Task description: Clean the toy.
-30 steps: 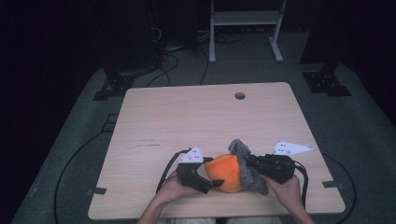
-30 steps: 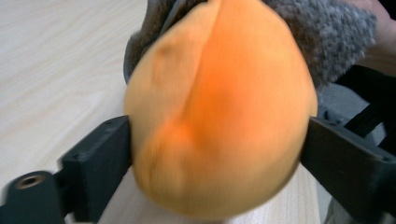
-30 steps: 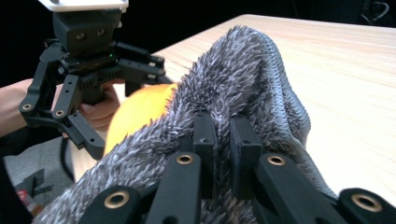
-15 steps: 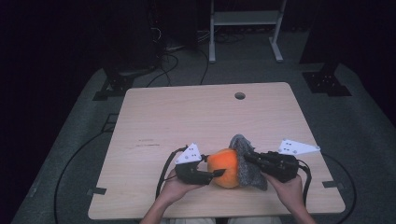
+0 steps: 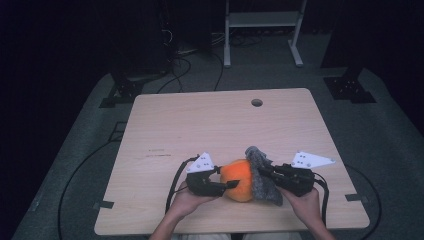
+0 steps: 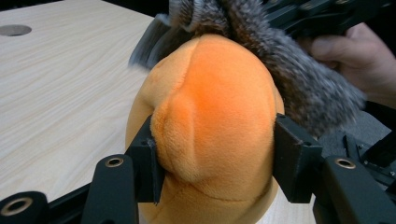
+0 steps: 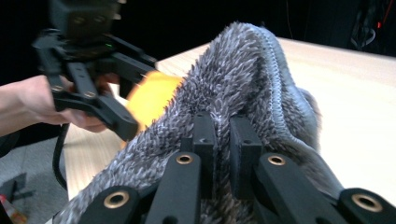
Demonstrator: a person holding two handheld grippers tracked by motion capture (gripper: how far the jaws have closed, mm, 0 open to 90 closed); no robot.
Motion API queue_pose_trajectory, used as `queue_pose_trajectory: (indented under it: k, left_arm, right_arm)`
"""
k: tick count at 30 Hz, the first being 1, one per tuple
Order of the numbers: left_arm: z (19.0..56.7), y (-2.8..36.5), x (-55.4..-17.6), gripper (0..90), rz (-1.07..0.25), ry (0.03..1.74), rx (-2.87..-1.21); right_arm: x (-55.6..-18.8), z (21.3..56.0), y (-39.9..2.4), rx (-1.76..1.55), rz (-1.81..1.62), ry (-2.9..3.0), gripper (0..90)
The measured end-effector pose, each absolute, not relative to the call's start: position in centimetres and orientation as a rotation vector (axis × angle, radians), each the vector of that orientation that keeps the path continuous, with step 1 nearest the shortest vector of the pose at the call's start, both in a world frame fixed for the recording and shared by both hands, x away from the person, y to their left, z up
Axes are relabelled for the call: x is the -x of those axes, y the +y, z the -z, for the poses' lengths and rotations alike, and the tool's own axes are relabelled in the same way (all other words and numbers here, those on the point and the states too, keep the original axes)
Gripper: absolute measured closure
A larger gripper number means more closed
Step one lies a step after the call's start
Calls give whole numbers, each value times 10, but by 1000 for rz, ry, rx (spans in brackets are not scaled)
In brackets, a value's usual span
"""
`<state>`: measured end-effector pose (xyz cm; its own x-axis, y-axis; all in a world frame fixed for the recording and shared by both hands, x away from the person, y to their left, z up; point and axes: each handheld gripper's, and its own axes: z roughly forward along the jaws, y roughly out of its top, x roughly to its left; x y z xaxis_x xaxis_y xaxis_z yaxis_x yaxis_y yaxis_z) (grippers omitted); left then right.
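My left gripper (image 6: pixel 215 158) has just closed onto the orange plush (image 6: pixel 215 121); my right gripper (image 7: pixel 222 140) stays pinched on the grey furry cloth (image 7: pixel 243 79).

text: none legible | table (image 5: pixel 165 125): small dark marks (too blurred to read)

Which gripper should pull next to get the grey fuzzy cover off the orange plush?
Right, probably. The right gripper is shut on the grey cover; the left gripper, just closed, anchors the orange plush.
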<state>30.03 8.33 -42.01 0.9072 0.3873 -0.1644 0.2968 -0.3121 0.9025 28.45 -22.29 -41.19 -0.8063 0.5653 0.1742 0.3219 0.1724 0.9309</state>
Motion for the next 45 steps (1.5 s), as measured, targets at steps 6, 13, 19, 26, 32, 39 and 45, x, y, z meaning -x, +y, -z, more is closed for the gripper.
queue_pose_trajectory:
  k: [6,13,19,26,32,39,45]
  left_arm:
    - [418,83,-300,439,-105,496,-1909]
    - [427,78,-299,271,-112,444,-1912]
    - [440,68,-297,256,-185,421,-1984]
    - [434,63,-292,437,-235,441,-1972]
    - [429,65,-289,482,-241,431,-1953]
    - [430,68,-291,332,-205,438,-1947]
    - [434,63,-290,369,-254,397,-1950]
  right_arm:
    - [-276,403,-225,-815,-1706,2199,821]
    - [-283,412,-221,-817,-1687,2232,820]
    - [-286,418,-234,-882,-1678,2225,820]
    - [-273,408,-226,-829,-1678,2207,823]
    - [-269,396,-214,-710,-1634,2237,824]
    - [-283,409,-235,-892,-1613,2250,822]
    - [-272,402,-218,-777,-1641,2279,822]
